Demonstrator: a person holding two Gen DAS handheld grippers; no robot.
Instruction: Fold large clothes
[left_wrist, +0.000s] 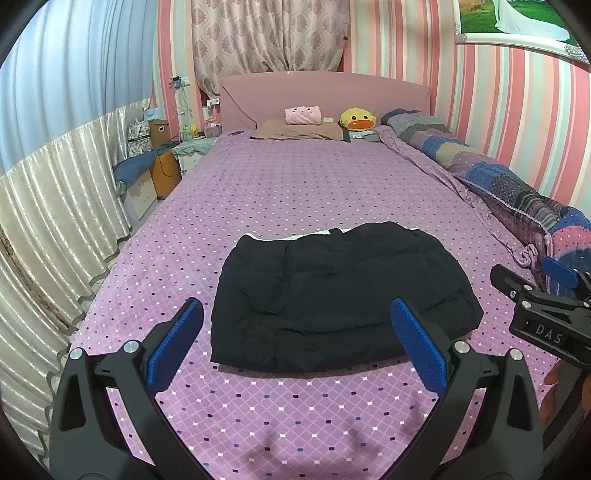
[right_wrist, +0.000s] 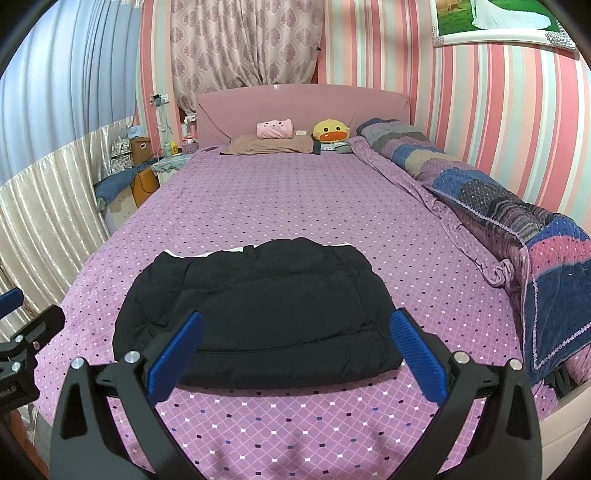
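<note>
Curtains (left_wrist: 55, 206) of shiny cream pleated fabric hang at the far left, beside a cluttered bedside stand (left_wrist: 188, 147). One bed (left_wrist: 295, 177) fills the room, covered by a purple sheet printed with a diamond grid and small dots. One pink headboard (left_wrist: 325, 96) stands at its far end, with one brown pillow (left_wrist: 295, 130) below it, one pink plush roll (left_wrist: 302, 114) on the pillow and one yellow duck plush (left_wrist: 357, 120) just beside it.

One black puffy jacket (left_wrist: 340, 295), quilted and folded into a rough rectangle, lies on the near half of the sheet, a white edge showing at its far side. The left gripper (left_wrist: 295, 332) hangs above the sheet before the jacket, its two ribbed blue pads (left_wrist: 173, 347) spread wide and holding nothing. The right gripper (right_wrist: 295, 343) is likewise spread and empty, its pads framing the jacket's near edge.

In the left wrist view the right gripper's black body shows the letters "DAS". One rolled patchwork quilt (right_wrist: 498, 206) runs along the striped wall at right, under one framed picture (right_wrist: 506, 22).
</note>
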